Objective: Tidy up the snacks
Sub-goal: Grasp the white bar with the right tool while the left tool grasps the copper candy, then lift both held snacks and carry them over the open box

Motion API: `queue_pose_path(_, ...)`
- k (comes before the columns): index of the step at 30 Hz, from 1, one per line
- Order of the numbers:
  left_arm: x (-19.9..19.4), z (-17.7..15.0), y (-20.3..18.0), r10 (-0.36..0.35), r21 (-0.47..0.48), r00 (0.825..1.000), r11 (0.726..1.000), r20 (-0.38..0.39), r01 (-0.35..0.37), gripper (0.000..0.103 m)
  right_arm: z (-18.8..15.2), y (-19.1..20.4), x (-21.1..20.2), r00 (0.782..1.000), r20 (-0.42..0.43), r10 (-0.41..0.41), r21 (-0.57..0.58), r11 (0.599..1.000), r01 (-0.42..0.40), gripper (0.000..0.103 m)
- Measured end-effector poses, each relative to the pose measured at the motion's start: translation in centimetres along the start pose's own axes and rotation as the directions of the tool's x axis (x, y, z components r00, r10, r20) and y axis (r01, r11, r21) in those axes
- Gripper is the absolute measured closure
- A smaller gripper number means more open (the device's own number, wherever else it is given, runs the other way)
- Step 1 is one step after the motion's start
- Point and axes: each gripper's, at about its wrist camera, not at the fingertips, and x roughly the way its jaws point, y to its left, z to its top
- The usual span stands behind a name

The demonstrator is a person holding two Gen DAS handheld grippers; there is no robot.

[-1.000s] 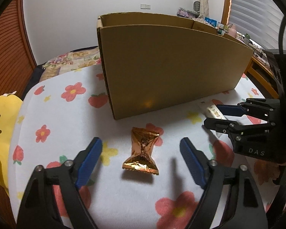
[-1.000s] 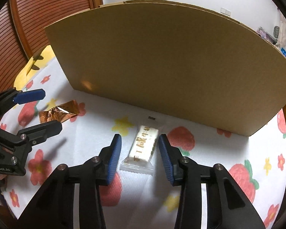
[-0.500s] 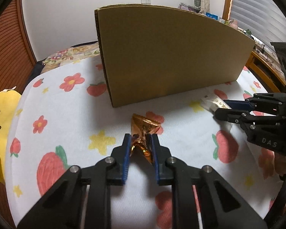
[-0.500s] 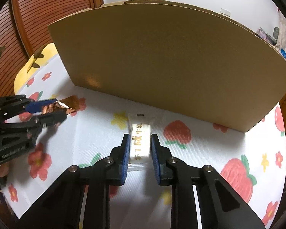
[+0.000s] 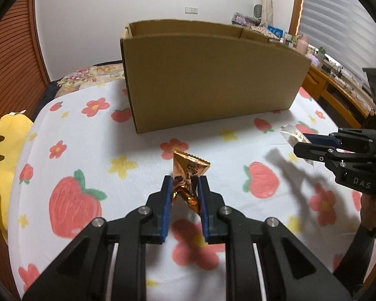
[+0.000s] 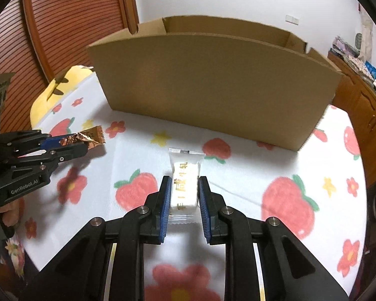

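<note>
My left gripper (image 5: 185, 183) is shut on a copper foil snack packet (image 5: 188, 173) and holds it above the cloth. My right gripper (image 6: 184, 184) is shut on a white wrapped bar with gold lettering (image 6: 184, 180), also lifted off the cloth. An open cardboard box (image 5: 208, 80) stands behind both; it also shows in the right wrist view (image 6: 213, 82). In the left wrist view the right gripper (image 5: 303, 143) with the white bar (image 5: 294, 135) is at the right. In the right wrist view the left gripper (image 6: 77, 144) with the foil packet (image 6: 92, 138) is at the left.
A white cloth with strawberries and flowers (image 5: 82, 150) covers the surface. A yellow plush (image 5: 2, 155) lies at the left edge. A wooden desk with small items (image 5: 338, 82) stands at the right. A slatted wooden door (image 6: 70, 25) is behind.
Both grippers closed on their snacks, the left on the foil packet and the right on the white bar, and lifted them off the cloth. The box's open top has come into view.
</note>
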Motion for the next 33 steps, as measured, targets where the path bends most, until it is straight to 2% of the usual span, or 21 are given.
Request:
queue_pose_path(24,-9.0,-1.9,-5.9,-0.004,0.051,0.990,0.999,0.141,-0.003,0.086,-4.5,-0.3,-9.7,0.990,0.140,-0.026,0.046,0.999,0.020,0.083)
queue_pose_path(33,-12.5,1.4,-6.8,-0.018,0.078,0.972,0.997,0.235,0.000,0.086,-3.1,0.1,-13.7,0.973,0.229,-0.034,0.026,0.999,0.029,0.083)
